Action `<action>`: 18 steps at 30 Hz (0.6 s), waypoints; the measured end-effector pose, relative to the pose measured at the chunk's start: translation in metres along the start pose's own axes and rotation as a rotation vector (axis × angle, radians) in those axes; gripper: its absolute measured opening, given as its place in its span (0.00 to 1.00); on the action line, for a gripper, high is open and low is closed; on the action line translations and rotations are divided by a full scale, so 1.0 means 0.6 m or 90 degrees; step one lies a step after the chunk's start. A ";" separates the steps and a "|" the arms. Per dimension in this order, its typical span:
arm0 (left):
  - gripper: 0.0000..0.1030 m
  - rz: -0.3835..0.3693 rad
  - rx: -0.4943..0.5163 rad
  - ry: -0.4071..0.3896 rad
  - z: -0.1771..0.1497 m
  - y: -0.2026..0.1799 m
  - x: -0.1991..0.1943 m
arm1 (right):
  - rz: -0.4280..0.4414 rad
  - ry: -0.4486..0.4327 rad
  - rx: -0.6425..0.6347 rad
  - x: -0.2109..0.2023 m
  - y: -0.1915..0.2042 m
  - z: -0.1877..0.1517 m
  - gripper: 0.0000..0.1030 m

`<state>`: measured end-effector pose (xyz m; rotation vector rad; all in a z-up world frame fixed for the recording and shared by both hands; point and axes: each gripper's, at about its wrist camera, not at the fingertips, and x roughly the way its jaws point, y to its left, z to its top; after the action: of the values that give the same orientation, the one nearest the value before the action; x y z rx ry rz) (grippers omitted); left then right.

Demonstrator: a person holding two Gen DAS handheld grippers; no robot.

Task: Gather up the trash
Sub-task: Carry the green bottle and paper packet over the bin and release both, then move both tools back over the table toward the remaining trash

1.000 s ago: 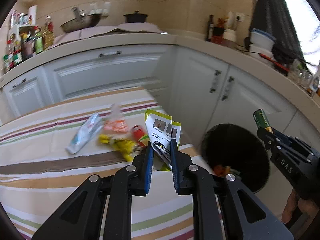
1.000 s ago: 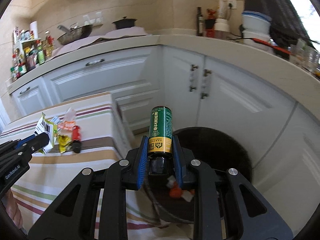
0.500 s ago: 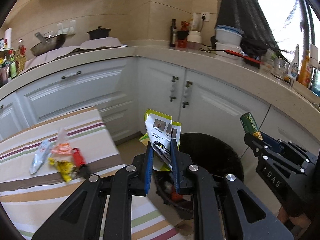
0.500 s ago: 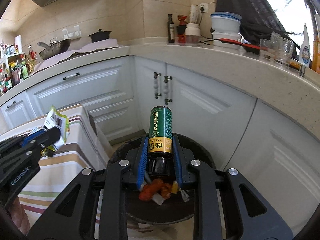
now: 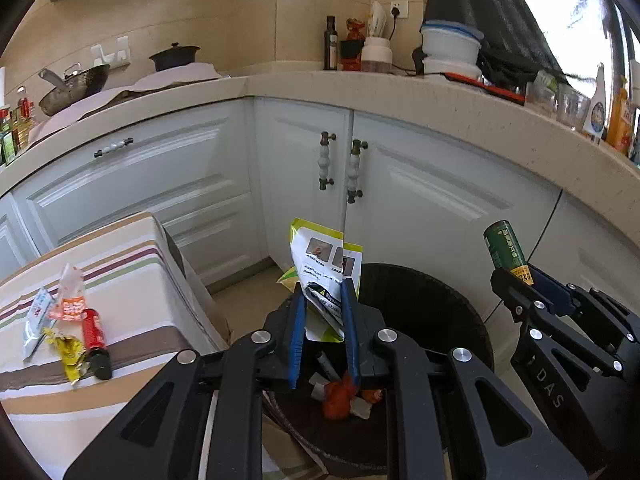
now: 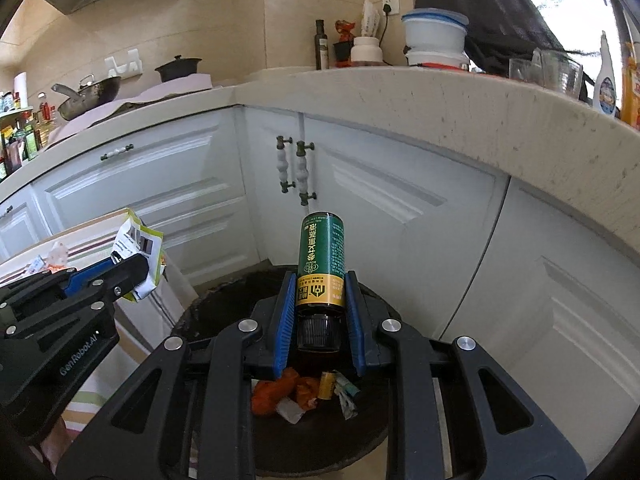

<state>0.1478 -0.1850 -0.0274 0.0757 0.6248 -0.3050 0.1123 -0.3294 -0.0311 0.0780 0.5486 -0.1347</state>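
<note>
My left gripper (image 5: 323, 300) is shut on a white and yellow-green wrapper (image 5: 325, 268) and holds it above the black trash bin (image 5: 432, 300). My right gripper (image 6: 320, 292) is shut on a green bottle (image 6: 322, 264) with a yellow band, cap end down, above the same bin (image 6: 224, 304). The bin holds orange scraps (image 6: 280, 394) and several small pieces. The right gripper with its bottle (image 5: 505, 246) shows at the right of the left wrist view. The left gripper with its wrapper (image 6: 138, 246) shows at the left of the right wrist view.
A striped table (image 5: 132, 280) stands left of the bin with a red tube (image 5: 94, 340), a yellow wrapper (image 5: 66, 346) and pale sachets (image 5: 38, 316) on it. White cabinets (image 5: 304, 184) and a stone counter (image 5: 440, 108) curve behind the bin.
Both grippers have swung right from the table to above the bin, each keeping its hold. The bin's inside has come into view under the fingers.
</note>
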 end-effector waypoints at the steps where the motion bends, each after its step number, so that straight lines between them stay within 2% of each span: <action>1: 0.19 0.001 0.004 0.005 -0.001 -0.003 0.007 | -0.002 0.003 0.001 0.006 -0.001 -0.002 0.23; 3: 0.21 0.003 0.010 0.018 -0.002 -0.008 0.021 | -0.005 0.009 0.002 0.018 -0.003 -0.005 0.23; 5: 0.34 0.011 0.014 0.031 -0.005 -0.013 0.033 | -0.008 0.016 0.006 0.030 -0.006 -0.008 0.24; 7: 0.41 0.013 0.012 0.041 -0.007 -0.012 0.041 | -0.011 0.023 0.012 0.039 -0.008 -0.009 0.32; 10: 0.48 0.013 0.003 0.043 -0.008 -0.007 0.041 | -0.014 0.023 0.019 0.042 -0.010 -0.009 0.34; 18: 0.54 0.028 -0.007 0.036 -0.009 0.021 0.012 | -0.003 0.018 0.009 0.026 0.016 -0.005 0.34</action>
<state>0.1539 -0.1737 -0.0364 0.0873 0.6793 -0.2576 0.1258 -0.3212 -0.0414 0.0918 0.5760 -0.1418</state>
